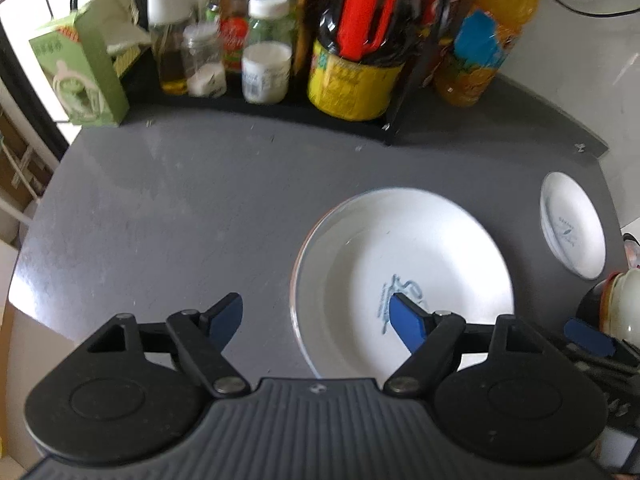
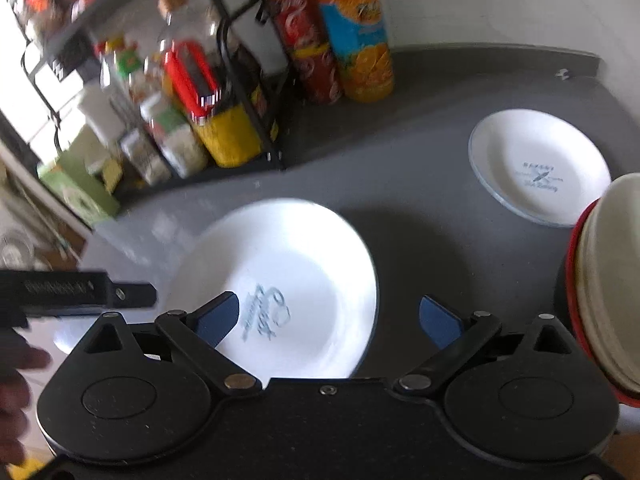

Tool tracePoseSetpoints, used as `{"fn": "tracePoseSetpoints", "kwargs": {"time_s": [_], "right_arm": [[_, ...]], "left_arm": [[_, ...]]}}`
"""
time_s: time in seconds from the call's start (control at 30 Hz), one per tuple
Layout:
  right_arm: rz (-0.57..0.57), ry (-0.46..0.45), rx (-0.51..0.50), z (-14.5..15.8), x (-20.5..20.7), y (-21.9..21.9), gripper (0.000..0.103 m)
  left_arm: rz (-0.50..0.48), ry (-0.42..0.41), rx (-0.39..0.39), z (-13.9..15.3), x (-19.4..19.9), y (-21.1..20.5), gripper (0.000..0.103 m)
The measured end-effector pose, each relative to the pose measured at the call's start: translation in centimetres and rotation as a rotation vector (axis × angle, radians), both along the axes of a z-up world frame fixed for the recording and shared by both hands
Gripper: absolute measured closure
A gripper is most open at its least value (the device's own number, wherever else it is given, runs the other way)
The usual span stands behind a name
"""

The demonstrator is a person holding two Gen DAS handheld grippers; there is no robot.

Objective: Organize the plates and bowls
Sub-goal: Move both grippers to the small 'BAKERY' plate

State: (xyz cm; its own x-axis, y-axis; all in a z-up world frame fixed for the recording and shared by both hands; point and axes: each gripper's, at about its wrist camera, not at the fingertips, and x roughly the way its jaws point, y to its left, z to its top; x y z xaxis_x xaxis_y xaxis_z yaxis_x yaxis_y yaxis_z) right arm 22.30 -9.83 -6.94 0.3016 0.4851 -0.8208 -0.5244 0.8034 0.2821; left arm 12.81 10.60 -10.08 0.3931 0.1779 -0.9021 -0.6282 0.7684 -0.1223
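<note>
A large white plate [image 1: 404, 264] [image 2: 296, 264] with a blue logo lies flat on the grey table [image 1: 180, 220]. My left gripper [image 1: 316, 318] hovers open at the plate's left rim, with one blue fingertip over the plate and the other over bare table. My right gripper [image 2: 330, 318] is open and empty, straddling the plate's right rim. A smaller white plate [image 1: 572, 224] [image 2: 536, 168] lies further right. A cream bowl with a red rim [image 2: 608, 280] [image 1: 624, 308] stands at the right edge, close to the right gripper.
A black wire rack [image 1: 280, 108] with jars, sauce bottles and a yellow-labelled jug [image 2: 228, 136] lines the back. An orange juice bottle [image 2: 356, 28] and a red tube stand beside it. A green box [image 1: 80, 76] sits at the back left. The table's left half shows bare grey surface.
</note>
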Motion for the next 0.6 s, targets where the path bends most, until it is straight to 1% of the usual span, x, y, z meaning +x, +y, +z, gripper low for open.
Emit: {"fn": "tracePoseSetpoints", "kwargs": {"time_s": [0.07, 0.2, 0.3, 0.47, 0.6], "right_arm": [[-0.038, -0.019, 0.015, 0.9, 0.4, -0.7, 0.002], [-0.104, -0.04, 0.041, 1.8, 0.9, -2.6, 0.002], [-0.134, -0.072, 0.034, 2.2, 1.0, -4.2, 0.002], [-0.205, -0.086, 0.037, 1.9, 1.5, -6.7, 0.002], [-0.256, -0.071, 0.051, 1.5, 2.3, -8.0, 0.002]], "left_arm": [[-0.024, -0.01, 0.009, 0.5, 0.5, -0.5, 0.023], [-0.063, -0.041, 0.014, 1.0, 2.0, -1.8, 0.023], [-0.09, -0.058, 0.004, 1.1, 3.2, -3.1, 0.023], [-0.146, -0.086, 0.028, 1.5, 5.0, -5.3, 0.023], [-0.149, -0.116, 0.026, 2.1, 5.7, -6.1, 0.023]]}}
